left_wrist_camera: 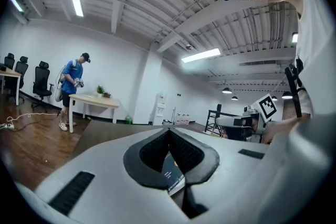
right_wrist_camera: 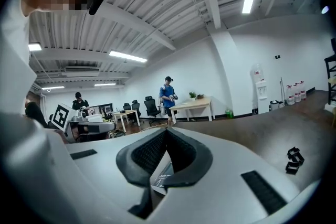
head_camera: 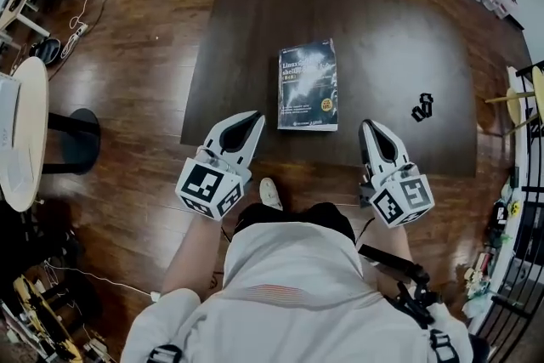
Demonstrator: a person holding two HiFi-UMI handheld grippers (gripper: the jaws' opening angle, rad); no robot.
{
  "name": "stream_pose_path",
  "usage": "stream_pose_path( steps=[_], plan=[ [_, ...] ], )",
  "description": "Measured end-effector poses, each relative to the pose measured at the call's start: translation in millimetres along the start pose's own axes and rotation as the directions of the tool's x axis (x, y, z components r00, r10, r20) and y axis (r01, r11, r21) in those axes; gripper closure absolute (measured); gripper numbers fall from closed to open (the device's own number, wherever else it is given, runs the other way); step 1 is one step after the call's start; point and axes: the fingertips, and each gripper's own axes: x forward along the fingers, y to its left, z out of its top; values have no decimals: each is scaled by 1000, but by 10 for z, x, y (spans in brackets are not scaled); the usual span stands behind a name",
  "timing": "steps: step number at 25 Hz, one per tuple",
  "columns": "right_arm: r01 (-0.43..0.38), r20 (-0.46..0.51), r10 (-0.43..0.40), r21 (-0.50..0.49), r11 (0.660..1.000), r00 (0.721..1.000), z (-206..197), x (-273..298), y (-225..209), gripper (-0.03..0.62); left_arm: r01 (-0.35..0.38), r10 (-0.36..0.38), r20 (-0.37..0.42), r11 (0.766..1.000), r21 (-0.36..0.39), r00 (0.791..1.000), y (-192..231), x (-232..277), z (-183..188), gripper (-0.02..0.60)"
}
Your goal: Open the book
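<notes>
The book (head_camera: 308, 85) lies closed and flat, cover up, on the dark tabletop (head_camera: 246, 38). It sits toward the tabletop's 6 o'clock edge, with its short side close to that edge.

The left hand-held gripper (head_camera: 253, 120) is at about 8 o'clock from the book, over the tabletop's near edge and apart from the cover. Its jaws are pressed together on nothing. In the left gripper view the tips (left_wrist_camera: 169, 131) meet, and a corner of the book (left_wrist_camera: 173, 176) shows below through the gap behind them.

The right hand-held gripper (head_camera: 369, 126) is at about 4 o'clock from the book. It too is pressed together and empty, and it is clear of the book. A small black object (head_camera: 422, 106) rests on the tabletop at 3 o'clock from the book, well apart from it.

As I judge it, this is the approach step, with nothing yet touched and the cover still down.

The next move calls for bringing one closed tip to the free long edge of the cover and slipping it under the cover alone. The other hand-held gripper should press on the book so it does not slide. The pictures do not settle which long side is the spine. A tip that goes in too deep would likely lift pages along with the cover.
</notes>
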Motion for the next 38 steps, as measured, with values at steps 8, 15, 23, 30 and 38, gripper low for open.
stream_pose_path(
  steps=[8,15,23,30,38],
  plan=[
    [9,-12,-9,22,1000,1000,-5,175,-240,594,17,-18,-26,1000,-21,999,80,325,-52,572],
    [-5,-51,8,57,998,999,-154,45,-575,594,2,-3,-113,1000,-7,994,-113,625,-409,572],
    [-17,-83,26,106,994,996,-375,-76,-880,594,71,-38,-288,992,106,957,-363,1008,-852,572],
    [-15,-109,28,123,992,994,-475,-147,-1061,594,184,-81,-438,962,199,896,-538,1368,-1349,561],
    [1,-125,16,142,990,992,-547,-202,-1177,594,310,-129,-591,926,216,796,-736,1683,-1908,523]
  ],
)
